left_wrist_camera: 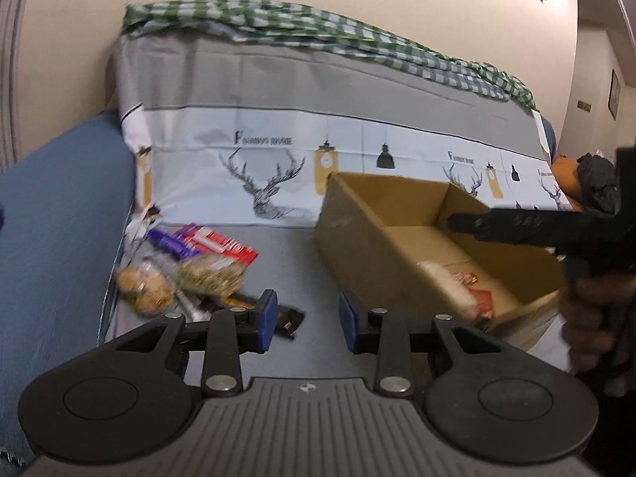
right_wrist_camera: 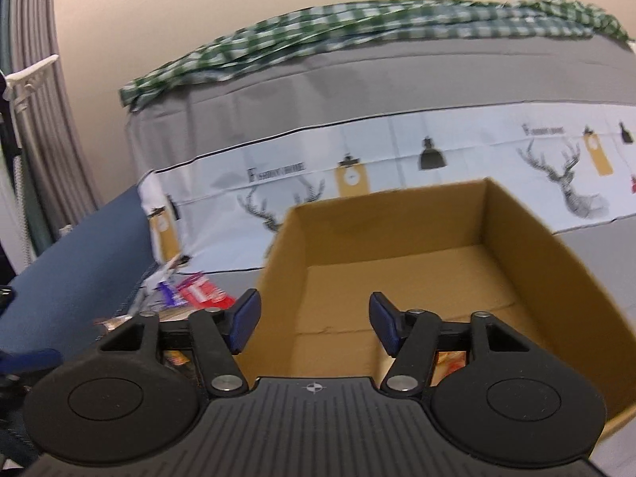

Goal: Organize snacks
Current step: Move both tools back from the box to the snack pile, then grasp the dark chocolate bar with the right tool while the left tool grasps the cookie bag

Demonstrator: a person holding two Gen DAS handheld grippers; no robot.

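A heap of snack packets lies at the left of the grey seat: a red packet (left_wrist_camera: 222, 244), a purple one (left_wrist_camera: 167, 242) and clear bags of nuts (left_wrist_camera: 210, 276). An open cardboard box (left_wrist_camera: 357, 246) stands to their right, with a few packets (left_wrist_camera: 457, 286) in its near corner. My left gripper (left_wrist_camera: 306, 318) hovers open and empty between heap and box, above a dark packet (left_wrist_camera: 290, 318). My right gripper (right_wrist_camera: 314, 324) is open and empty over the near wall of the box (right_wrist_camera: 556, 278). One of its fingers (left_wrist_camera: 497, 226) reaches over the box, held by a hand (left_wrist_camera: 596, 318).
A blue armrest (left_wrist_camera: 59, 218) borders the seat on the left. Behind stands the backrest under a deer-print cover (left_wrist_camera: 270, 183), with a green checked cloth (left_wrist_camera: 278, 24) on top. A dark bag (left_wrist_camera: 596, 183) lies at far right. Grey curtains (right_wrist_camera: 47, 119) hang at left.
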